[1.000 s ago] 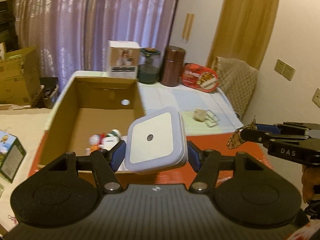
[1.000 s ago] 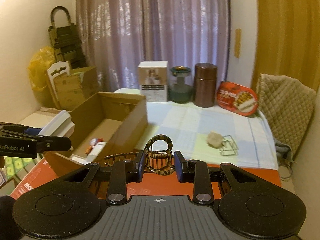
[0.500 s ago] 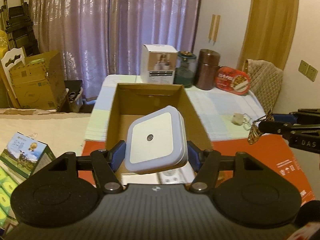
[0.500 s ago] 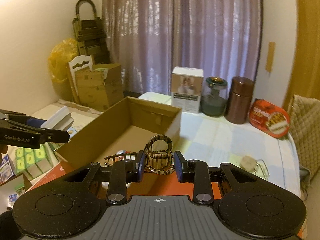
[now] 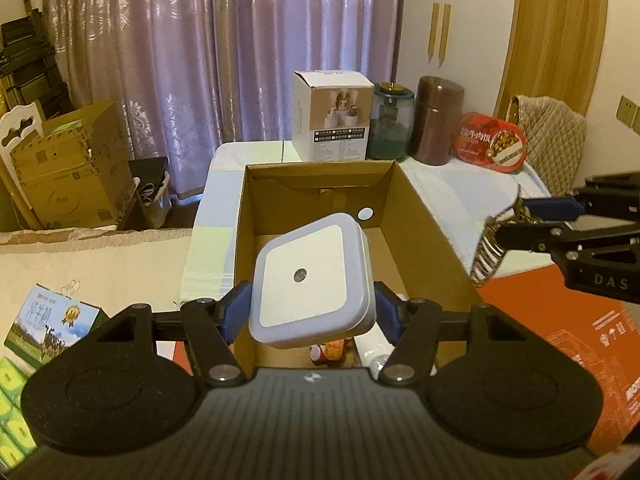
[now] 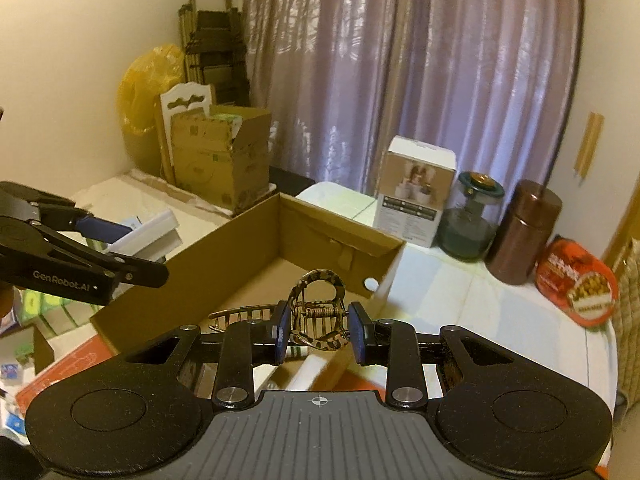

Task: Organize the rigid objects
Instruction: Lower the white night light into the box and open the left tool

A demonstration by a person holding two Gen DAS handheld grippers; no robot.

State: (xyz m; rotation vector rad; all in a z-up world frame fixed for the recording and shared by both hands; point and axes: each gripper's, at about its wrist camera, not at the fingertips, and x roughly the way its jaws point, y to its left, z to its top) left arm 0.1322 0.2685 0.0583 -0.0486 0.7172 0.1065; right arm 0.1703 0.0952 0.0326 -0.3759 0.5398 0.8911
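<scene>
My left gripper (image 5: 313, 314) is shut on a square white night light (image 5: 312, 280) with a small sensor dot, held above the near end of an open cardboard box (image 5: 424, 216). My right gripper (image 6: 319, 330) is shut on a tortoiseshell hair claw clip (image 6: 316, 312), held above the box's near right corner (image 6: 384, 248). In the left wrist view the right gripper (image 5: 520, 224) and the clip (image 5: 488, 256) hang at the box's right wall. In the right wrist view the left gripper (image 6: 132, 248) and the night light (image 6: 152, 232) sit left of the box. Small items (image 5: 336, 350) lie on the box floor.
At the table's far end stand a white product box (image 5: 330, 116), a glass jar (image 5: 390, 124), a brown canister (image 5: 438, 120) and a red snack tin (image 5: 490, 144). An orange carton (image 5: 560, 340) lies under the box. Cardboard boxes (image 6: 220, 156) stand at the left by the curtain.
Both grippers have moved left, towards the box, each keeping its object. The box has gone from the left of the left wrist view to its centre, and the clip now hangs at its right wall.
</scene>
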